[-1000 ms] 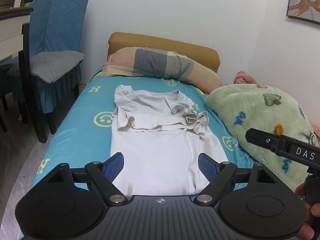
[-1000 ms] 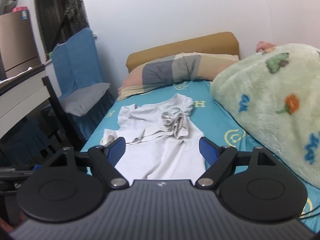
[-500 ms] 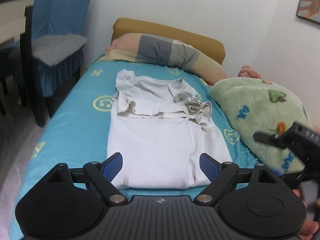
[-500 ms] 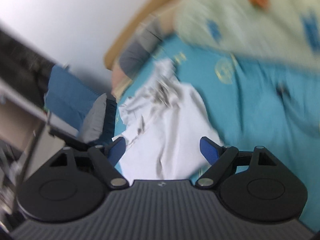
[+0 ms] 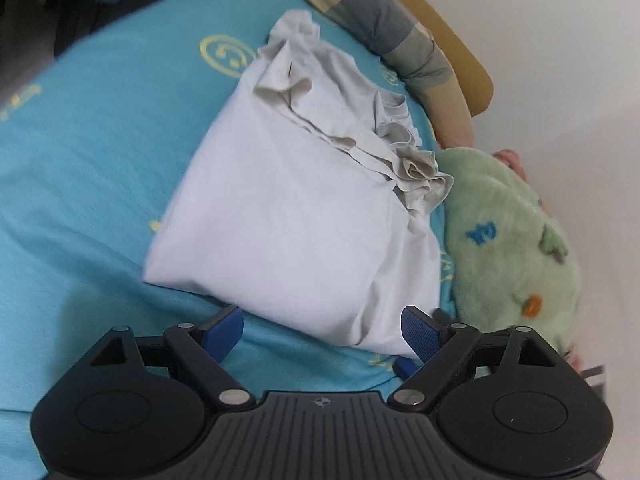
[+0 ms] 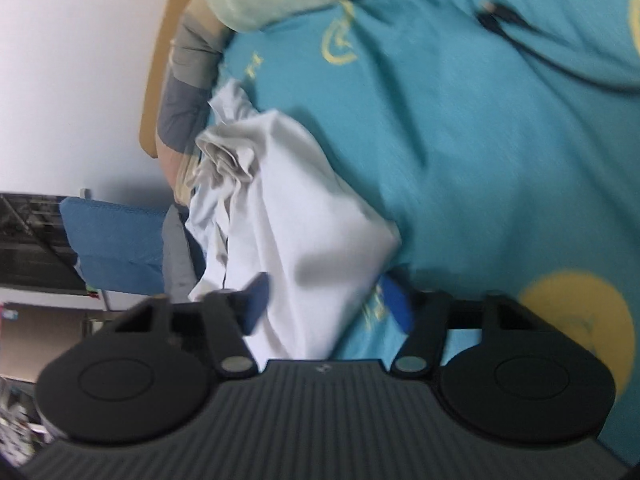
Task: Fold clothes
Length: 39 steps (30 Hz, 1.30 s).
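Note:
A white T-shirt (image 5: 288,216) lies partly folded on the teal bed sheet (image 5: 88,168), its sleeves and collar bunched at the far end. My left gripper (image 5: 322,330) is open, just above the shirt's near hem. In the right wrist view the shirt (image 6: 304,232) runs between the fingers of my right gripper (image 6: 326,302), which is open with its jaws on either side of the shirt's near corner. The right view is blurred and rolled sideways.
A green fleece blanket (image 5: 516,248) is heaped right of the shirt. A striped pillow (image 5: 404,40) and tan headboard (image 5: 468,68) lie at the bed's far end. A black cable (image 6: 532,48) lies on the sheet. A blue chair (image 6: 116,248) stands beside the bed.
Both grippers dropped towards the shirt's near hem and tilted. The right gripper rolled sideways and its fingers now straddle the shirt's corner. Both stayed open.

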### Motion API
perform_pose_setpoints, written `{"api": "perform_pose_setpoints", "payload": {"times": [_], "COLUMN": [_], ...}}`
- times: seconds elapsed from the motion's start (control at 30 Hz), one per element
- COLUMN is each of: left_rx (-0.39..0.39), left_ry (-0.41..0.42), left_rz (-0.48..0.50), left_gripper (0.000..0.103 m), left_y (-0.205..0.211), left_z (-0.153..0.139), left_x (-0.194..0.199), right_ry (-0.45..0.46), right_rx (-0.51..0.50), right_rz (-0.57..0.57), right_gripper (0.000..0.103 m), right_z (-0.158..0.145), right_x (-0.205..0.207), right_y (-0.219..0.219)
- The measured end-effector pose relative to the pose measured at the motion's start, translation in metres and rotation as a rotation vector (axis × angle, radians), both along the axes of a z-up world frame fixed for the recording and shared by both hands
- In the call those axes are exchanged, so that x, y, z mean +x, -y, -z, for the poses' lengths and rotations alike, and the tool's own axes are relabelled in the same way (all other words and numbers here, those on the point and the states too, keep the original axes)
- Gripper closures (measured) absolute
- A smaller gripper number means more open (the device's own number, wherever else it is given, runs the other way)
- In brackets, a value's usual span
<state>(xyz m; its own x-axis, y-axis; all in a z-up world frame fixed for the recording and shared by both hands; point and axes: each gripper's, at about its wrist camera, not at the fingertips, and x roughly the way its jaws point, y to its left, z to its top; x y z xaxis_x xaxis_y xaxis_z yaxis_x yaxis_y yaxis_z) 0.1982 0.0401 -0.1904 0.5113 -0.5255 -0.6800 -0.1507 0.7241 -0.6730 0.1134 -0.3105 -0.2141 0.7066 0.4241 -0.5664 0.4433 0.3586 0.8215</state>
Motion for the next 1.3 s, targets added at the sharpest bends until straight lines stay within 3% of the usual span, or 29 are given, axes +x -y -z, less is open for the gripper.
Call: {"api": "perform_pose_setpoints", "payload": {"times": [0.07, 0.1, 0.17, 0.4, 0.47, 0.6, 0.63, 0.73, 0.8, 1.0, 1.3], "left_rx": [-0.069, -0.103, -0.162, -0.212, -0.22, -0.237, -0.242, -0.248, -0.234, -0.18, -0.116], "left_ry": [-0.026, -0.039, -0.059, -0.073, -0.075, -0.077, -0.077, -0.064, -0.027, 0.118, 0.305], "left_rz": [0.006, 0.015, 0.029, -0.075, -0.113, -0.218, -0.253, -0.332, -0.335, -0.303, -0.249], "left_gripper": [0.015, 0.015, 0.015, 0.015, 0.02, 0.043, 0.056, 0.082, 0.089, 0.094, 0.095], "left_y": [0.002, 0.004, 0.009, -0.002, -0.007, -0.022, -0.026, -0.036, -0.036, -0.029, -0.019], "left_z": [0.009, 0.013, 0.02, 0.035, 0.039, 0.045, 0.047, 0.048, 0.041, 0.001, -0.066], "left_x": [0.006, 0.009, 0.016, 0.023, 0.024, 0.02, 0.018, 0.011, 0.01, -0.007, -0.055], "right_ry": [-0.008, -0.015, -0.007, 0.203, 0.227, 0.217, 0.211, 0.187, 0.18, 0.238, 0.386], "right_rx": [-0.037, -0.05, -0.067, -0.108, -0.116, -0.143, -0.152, -0.177, -0.182, -0.194, -0.194], "right_rz": [0.0, -0.003, -0.006, 0.001, 0.007, 0.023, 0.026, 0.029, 0.035, 0.048, 0.054], "right_gripper": [0.08, 0.087, 0.093, 0.095, 0.095, 0.095, 0.095, 0.095, 0.095, 0.095, 0.095], "right_z": [0.001, 0.001, -0.003, -0.049, -0.054, -0.051, -0.048, -0.041, -0.038, -0.051, -0.1], "right_x": [0.006, 0.008, 0.009, 0.004, 0.006, 0.01, 0.009, 0.009, 0.007, -0.003, -0.05], "right_y": [0.002, 0.001, 0.003, 0.0, 0.002, 0.009, 0.009, 0.01, 0.011, 0.01, 0.011]}}
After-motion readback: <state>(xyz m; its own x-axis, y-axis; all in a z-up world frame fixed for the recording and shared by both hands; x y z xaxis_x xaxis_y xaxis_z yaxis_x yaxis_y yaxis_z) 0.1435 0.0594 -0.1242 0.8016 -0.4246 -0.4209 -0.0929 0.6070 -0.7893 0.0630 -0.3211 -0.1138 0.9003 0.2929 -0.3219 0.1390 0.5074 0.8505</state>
